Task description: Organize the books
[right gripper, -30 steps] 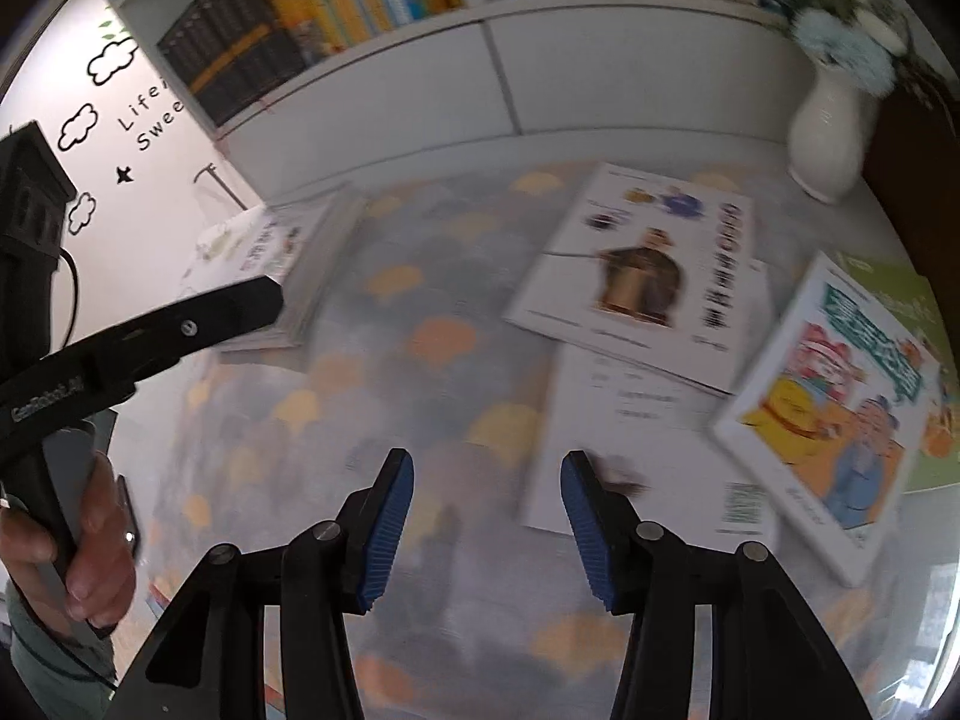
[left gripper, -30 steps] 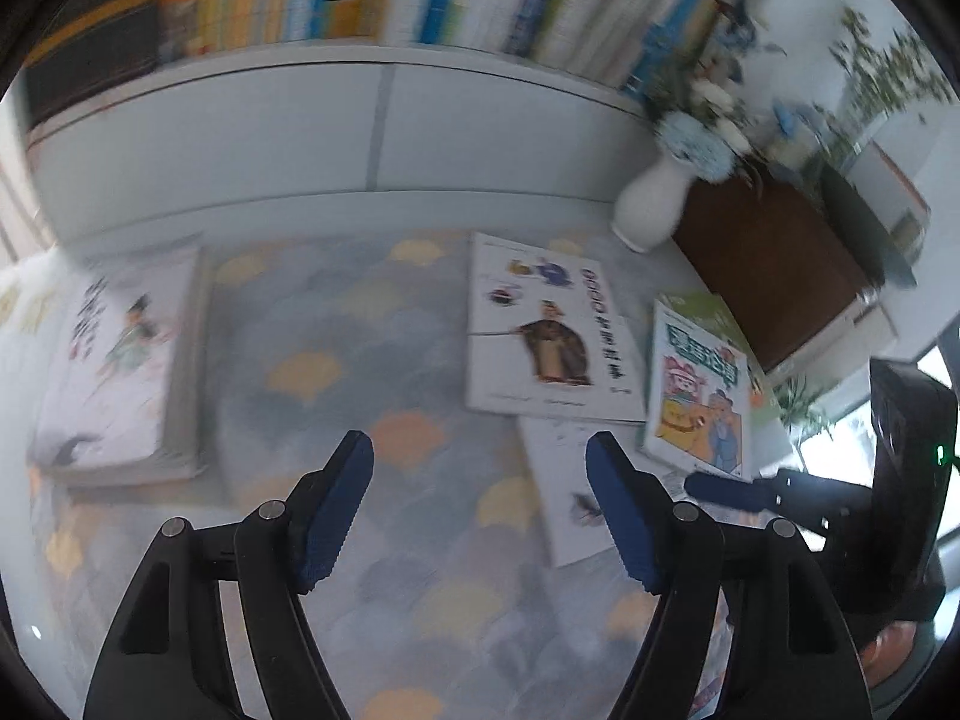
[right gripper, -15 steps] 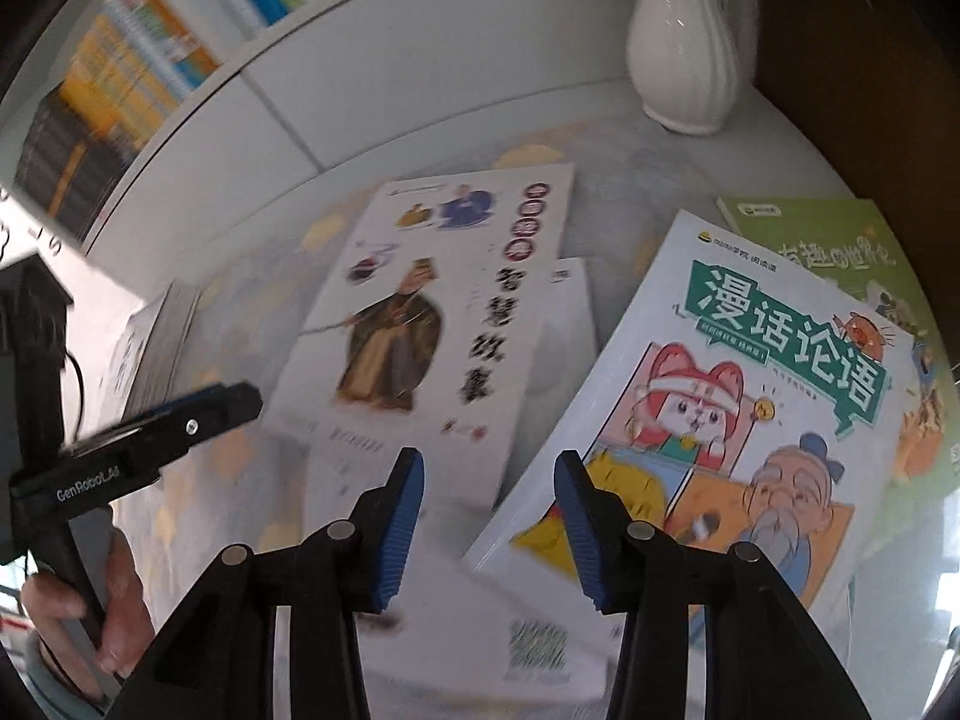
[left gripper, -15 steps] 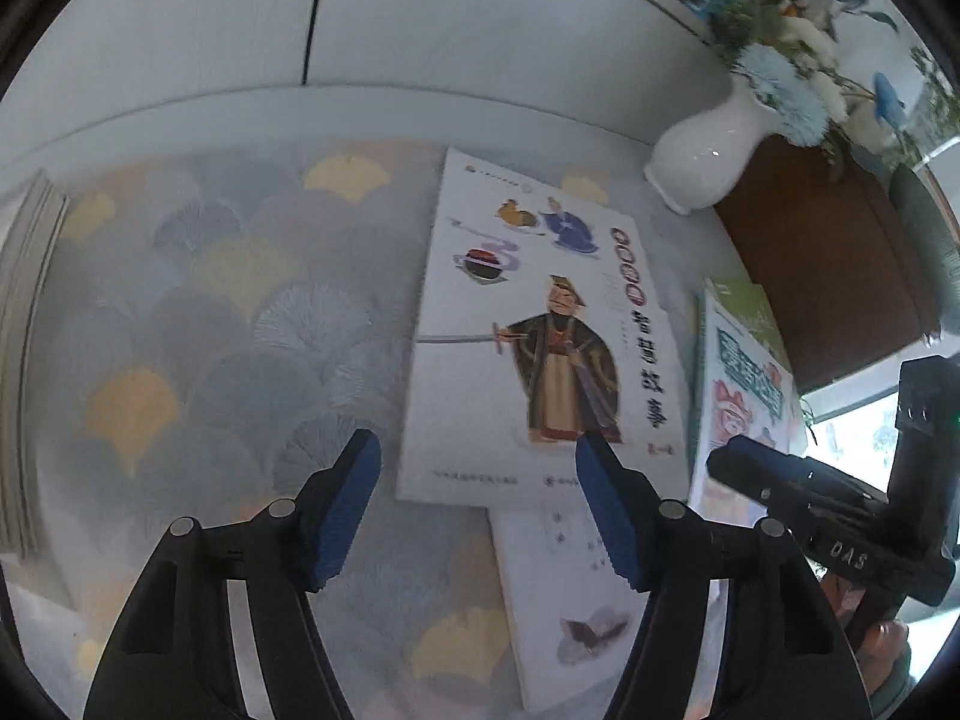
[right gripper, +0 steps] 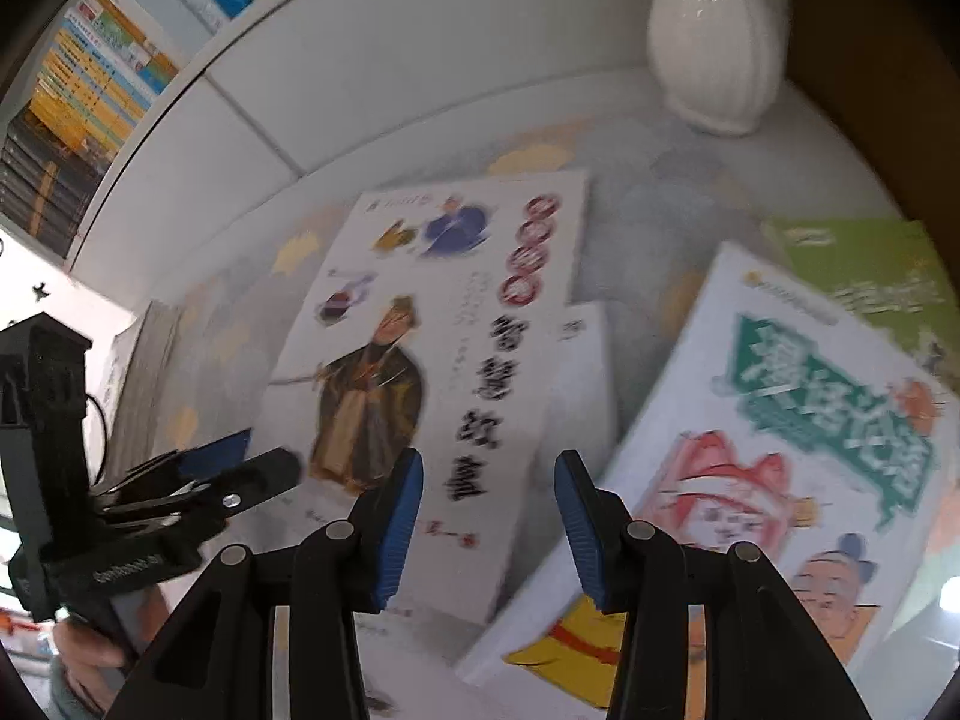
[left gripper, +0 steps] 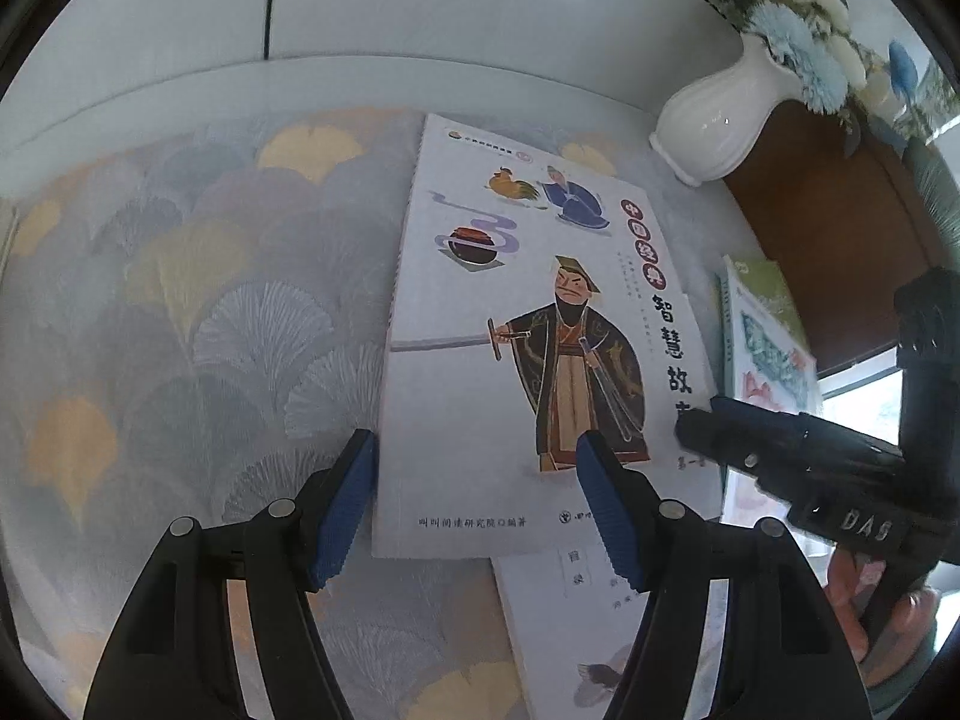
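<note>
The white storybook (left gripper: 528,348), its cover showing a robed swordsman and a column of Chinese title characters, lies flat and face up on the patterned cloth (left gripper: 198,312) that covers the worktop, overlapping a plain white book (left gripper: 570,612) whose lower part sticks out beneath it. Just to its right lies a comic book with a green title banner (right gripper: 780,450), itself resting on a green-covered book (right gripper: 870,276). The left tool (left gripper: 477,507) hangs over the storybook's lower left corner with its blue pads (left gripper: 342,510) partly apart: one pad sits just outside the book's left edge, the other above the cover, neither pressing on it; its jaws have just been closing, with the corner of the book below the gap and not gripped. The right tool (right gripper: 489,531) stands above the storybook's lower right corner and the strip of white book between it and the comic, its jaws moderately narrow and holding nothing. Each tool appears at the edge of the other's view, with a hand (left gripper: 870,606) on the right handle. A white vase (left gripper: 714,114) with pale blue flowers stands behind the books beside a brown cabinet (left gripper: 840,228), and a stack of books (right gripper: 144,384) lies at the cloth's far left, under shelves of upright books (right gripper: 108,78).
</note>
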Available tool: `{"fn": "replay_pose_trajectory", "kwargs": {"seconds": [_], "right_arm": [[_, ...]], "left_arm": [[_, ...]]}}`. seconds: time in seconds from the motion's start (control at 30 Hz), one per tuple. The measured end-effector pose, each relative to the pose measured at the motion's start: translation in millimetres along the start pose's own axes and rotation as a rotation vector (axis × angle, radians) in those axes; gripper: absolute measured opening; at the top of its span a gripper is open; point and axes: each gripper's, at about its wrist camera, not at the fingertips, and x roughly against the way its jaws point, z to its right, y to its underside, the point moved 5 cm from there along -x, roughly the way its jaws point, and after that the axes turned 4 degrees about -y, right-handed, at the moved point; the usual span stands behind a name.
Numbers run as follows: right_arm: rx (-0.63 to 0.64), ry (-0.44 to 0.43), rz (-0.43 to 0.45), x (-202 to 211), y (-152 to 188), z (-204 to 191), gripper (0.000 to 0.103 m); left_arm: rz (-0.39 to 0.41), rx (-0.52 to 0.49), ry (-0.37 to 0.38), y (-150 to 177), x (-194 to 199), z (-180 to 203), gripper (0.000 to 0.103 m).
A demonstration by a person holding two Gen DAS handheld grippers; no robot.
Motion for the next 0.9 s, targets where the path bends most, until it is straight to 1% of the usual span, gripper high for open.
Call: {"fn": "replay_pose_trajectory", "kwargs": {"seconds": [0.03, 0.1, 0.2, 0.27, 0.33, 0.43, 0.53, 0.57, 0.6, 0.67, 0.7, 0.8, 0.9], "right_arm": [[0.01, 0.026, 0.012, -0.8, 1.1, -2.6, 0.046], [0.016, 0.043, 0.013, -1.8, 3.7, -6.8, 0.047], [0.002, 0.019, -0.005, -0.7, 7.6, -9.9, 0.049], [0.023, 0.001, -0.021, -0.6, 12.8, -14.9, 0.049], [0.047, -0.001, -0.033, 0.0, 20.0, -22.7, 0.049], [0.065, -0.052, -0.057, 1.3, 37.2, -44.2, 0.049], [0.123, -0.088, -0.089, 0.1, 62.1, -75.6, 0.049], [0.157, -0.098, -0.109, -2.5, 75.1, -90.4, 0.049], [0.177, -0.103, -0.123, -5.3, 80.9, -98.5, 0.049], [0.228, -0.117, -0.169, -11.5, 104.8, -120.5, 0.049], [0.246, -0.119, -0.18, -13.7, 112.6, -127.7, 0.049], [0.285, -0.129, -0.212, -19.0, 135.6, -142.2, 0.049], [0.308, -0.142, -0.241, -21.5, 157.1, -144.5, 0.049]], "left_arm": [[0.003, -0.012, -0.008, 0.3, -1.1, 1.4, 0.065], [0.005, -0.01, -0.005, 0.7, 0.5, 1.2, 0.065], [0.001, -0.004, 0.001, 5.2, 10.6, -2.2, 0.065], [0.017, 0.003, 0.022, 11.9, 24.8, -2.5, 0.065], [0.021, 0.023, 0.032, 28.4, 39.4, -8.5, 0.065], [0.017, 0.061, -0.002, 60.7, 58.8, -25.2, 0.065], [0.014, 0.146, -0.022, 99.3, 77.4, -48.0, 0.065], [0.016, 0.177, -0.04, 115.3, 85.1, -57.3, 0.065], [0.022, 0.197, -0.053, 126.3, 90.8, -64.8, 0.065], [0.03, 0.245, -0.072, 148.6, 101.5, -78.9, 0.065], [0.026, 0.276, -0.075, 162.2, 105.9, -87.4, 0.065], [0.019, 0.329, -0.071, 185.4, 113.6, -101.2, 0.065], [0.016, 0.34, -0.049, 205.1, 119.6, -103.1, 0.065]]}}
